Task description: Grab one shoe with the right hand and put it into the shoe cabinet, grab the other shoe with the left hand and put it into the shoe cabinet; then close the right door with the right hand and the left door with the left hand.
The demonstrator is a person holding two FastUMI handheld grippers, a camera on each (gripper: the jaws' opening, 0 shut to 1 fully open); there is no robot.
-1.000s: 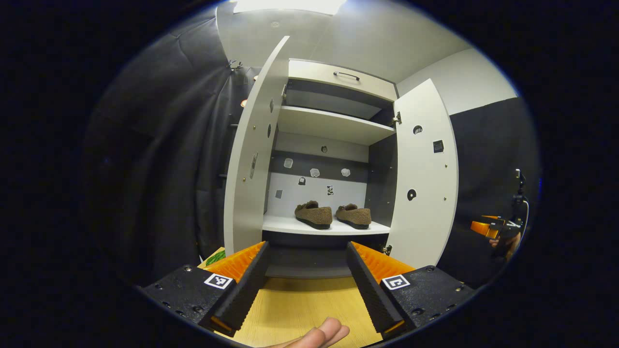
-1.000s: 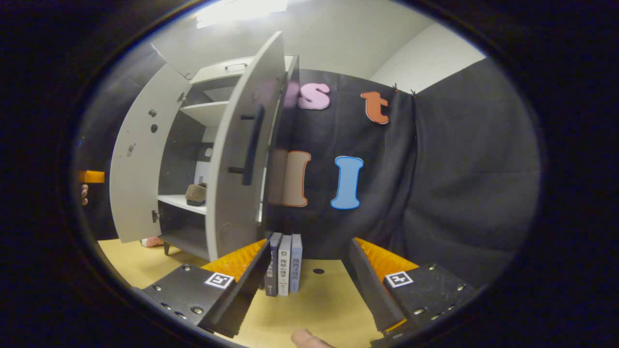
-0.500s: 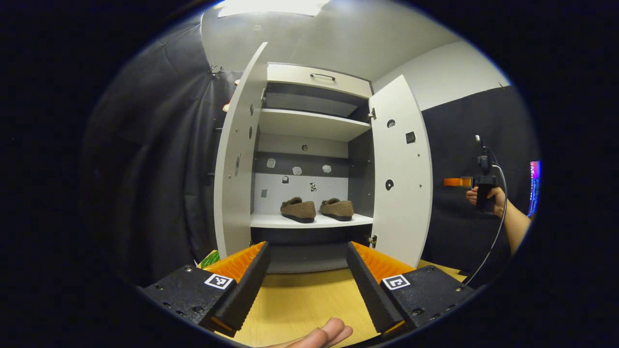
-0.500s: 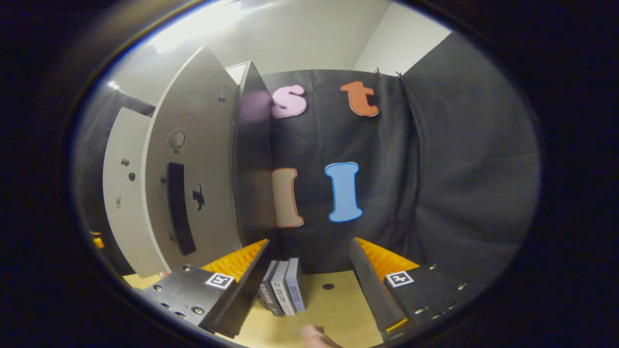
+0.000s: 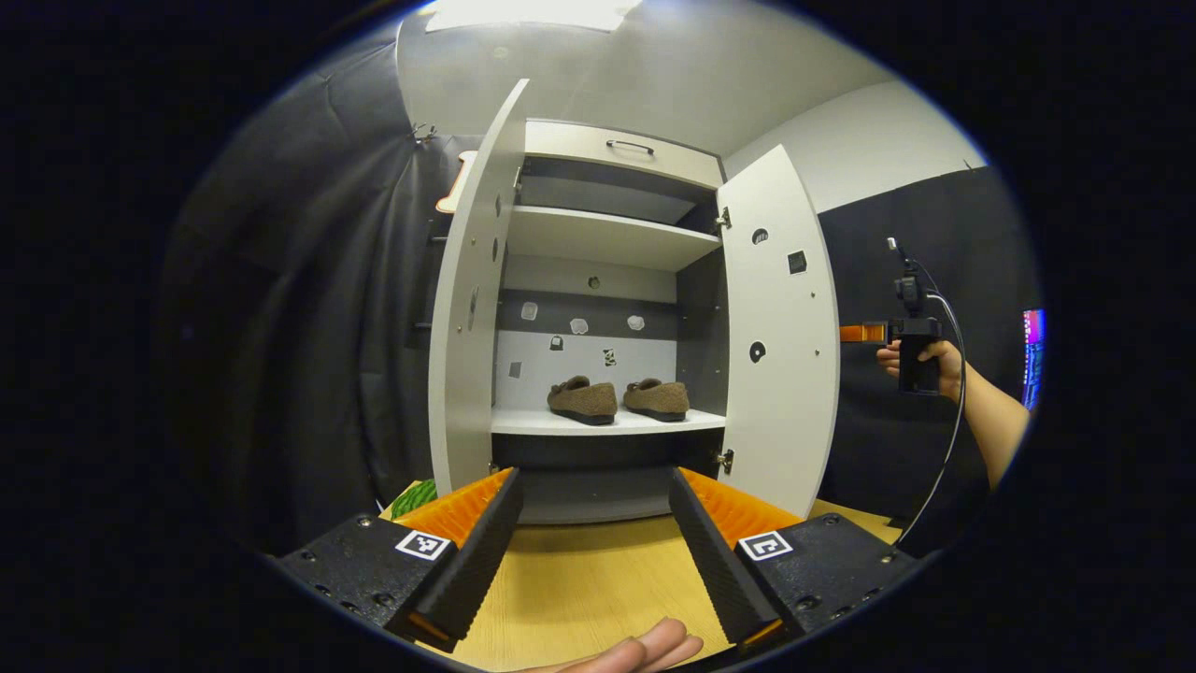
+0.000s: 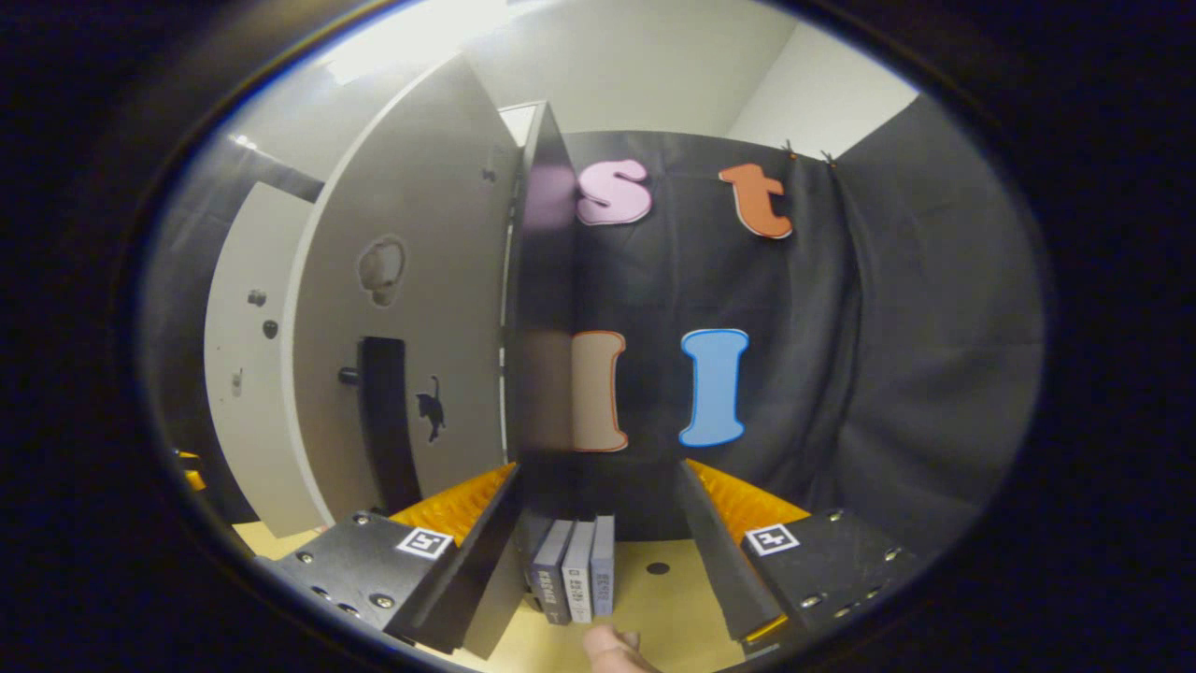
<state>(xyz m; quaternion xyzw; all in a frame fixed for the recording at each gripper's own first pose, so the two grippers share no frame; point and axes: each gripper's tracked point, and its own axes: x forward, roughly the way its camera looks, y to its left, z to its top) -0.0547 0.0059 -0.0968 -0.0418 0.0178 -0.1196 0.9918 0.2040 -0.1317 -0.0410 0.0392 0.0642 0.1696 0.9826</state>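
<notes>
- Since both shoes [image 5: 617, 399] already sit side by side on the lower shelf [image 5: 607, 423] of the shoe cabinet [image 5: 607, 308], toes turned left in the left gripper view, what looks left to do is the doors, and I judge the right door to be the step in hand.
- Left gripper [image 5: 593, 537]: fingers spread wide, nothing between them, held low over the wooden floor [image 5: 579, 598] and facing straight into the open cabinet from well back.
- Right gripper [image 6: 598, 533]: fingers likewise apart and empty. In the left gripper view it shows at the far right, held in a hand [image 5: 920, 355] behind the open panel.
- Right door [image 6: 420, 308]: stands swung out, a tall panel with its long axis upright. From the right gripper view its outer face, with a dark vertical handle [image 6: 388, 421], lies just left of the left finger, near but, as far as I can tell, not touching.
- That is the relation the next move turns on: the door's outer face lies to the left of the right gripper, hinge edge toward the cabinet side, so a push leftward across the panel should swing it shut. The right hand is plainly the nearer one to it.
- Left door [image 5: 472, 290]: also open, seen nearly edge-on, nearer the left gripper, for later.
- A few books [image 6: 579, 570] stand on the floor between the right gripper's fingers, farther off.
</notes>
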